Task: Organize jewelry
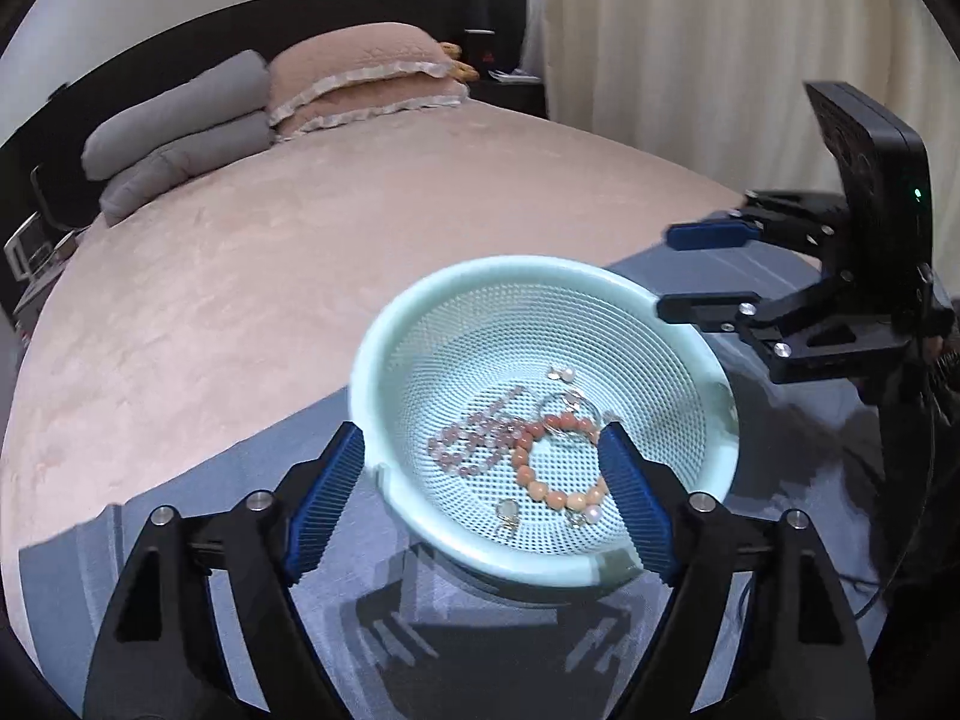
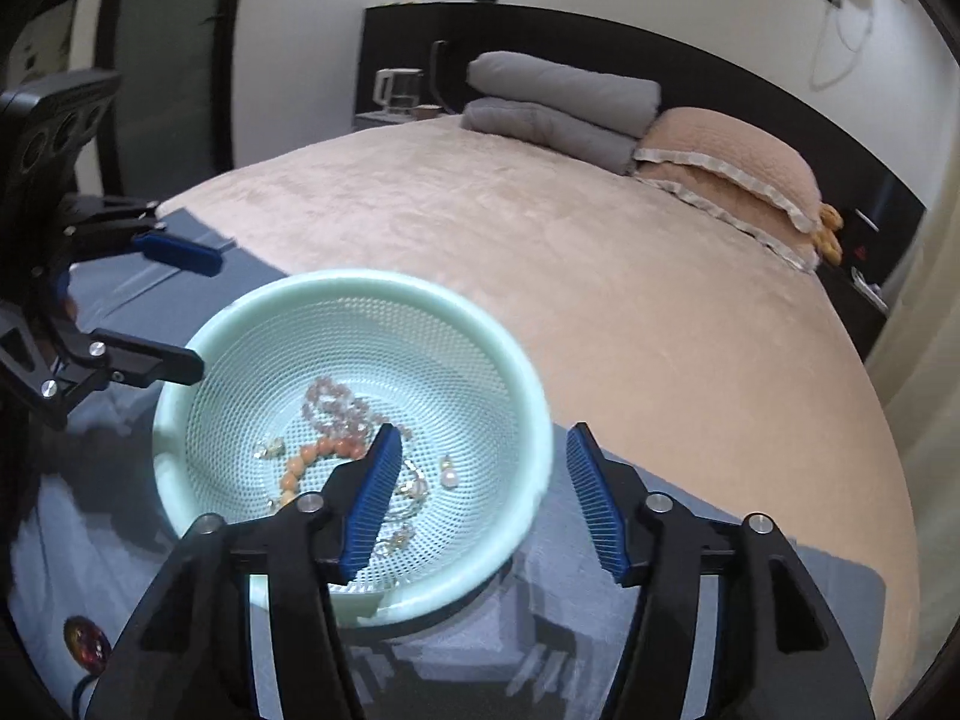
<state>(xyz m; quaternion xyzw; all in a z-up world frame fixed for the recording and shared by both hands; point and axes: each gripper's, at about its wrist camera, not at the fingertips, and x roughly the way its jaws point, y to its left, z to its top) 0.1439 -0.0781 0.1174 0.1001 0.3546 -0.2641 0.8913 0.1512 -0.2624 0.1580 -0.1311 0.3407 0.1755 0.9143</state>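
A pale green perforated basket (image 1: 384, 336) sits tilted over a blue-grey cloth on the bed; it also shows in the right wrist view (image 2: 528, 396). Inside lie an orange bead bracelet (image 1: 528, 462), a pink bead strand (image 1: 474, 438), a silver ring (image 1: 570, 405) and small pearl pieces. My left gripper (image 1: 483, 456) is open, its jaws straddling the basket's near left rim. My right gripper (image 2: 483, 456) is open, straddling the basket's right rim, one finger inside the bowl. The orange bracelet (image 2: 318, 456) and pink strand (image 2: 336, 402) show there too.
The blue-grey cloth (image 1: 180, 528) covers the near part of a pink bed (image 1: 360, 198). Grey folded blankets (image 1: 174, 132) and pink pillows (image 1: 360, 72) lie at the headboard. A small dark red object (image 2: 87, 642) lies on the cloth at the near left. Curtains hang at the right.
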